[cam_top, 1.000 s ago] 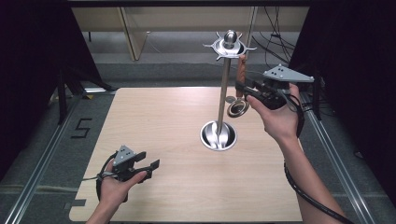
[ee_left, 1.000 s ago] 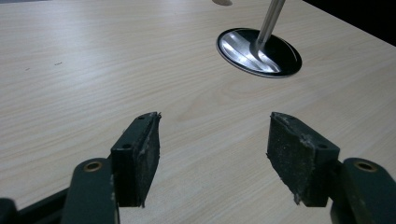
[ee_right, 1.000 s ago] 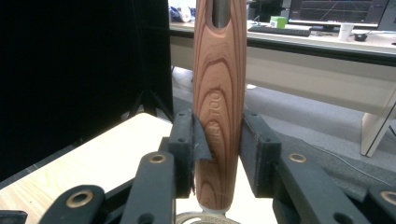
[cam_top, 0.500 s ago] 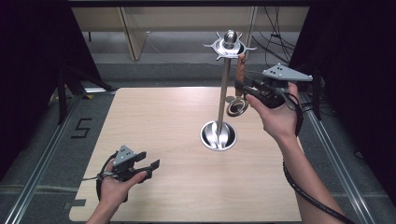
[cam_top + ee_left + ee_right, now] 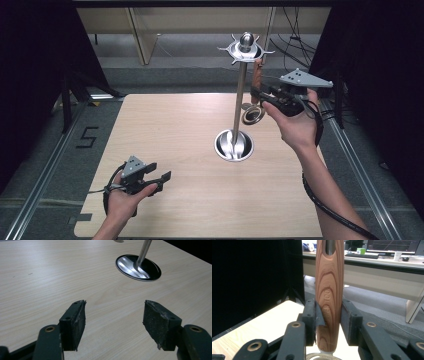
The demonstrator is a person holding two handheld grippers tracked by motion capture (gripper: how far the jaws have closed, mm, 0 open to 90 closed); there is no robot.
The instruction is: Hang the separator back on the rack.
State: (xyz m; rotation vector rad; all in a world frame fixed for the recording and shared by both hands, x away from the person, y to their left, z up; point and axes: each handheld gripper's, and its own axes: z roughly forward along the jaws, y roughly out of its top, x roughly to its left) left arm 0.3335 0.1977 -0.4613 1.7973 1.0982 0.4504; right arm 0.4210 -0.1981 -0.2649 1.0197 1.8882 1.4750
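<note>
wooden handle [image 5: 329, 290] top cut off, utensil head hidden

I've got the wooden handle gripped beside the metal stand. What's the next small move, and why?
Probably lift the right tool slightly and ease it toward the stand's top hooks. It is shut on the wooden handle, held upright with its hanging slot at the top, and the handle's upper end sits just below and beside the hooks. The left tool is open over the table.

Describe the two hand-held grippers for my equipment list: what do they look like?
Both are black. The left gripper and right gripper each carry a grey three-cornered plate on top and trail a black cable. The jaws end in dark, rough pads with brass-coloured rivets. Forearms bare, no sleeves.
</note>
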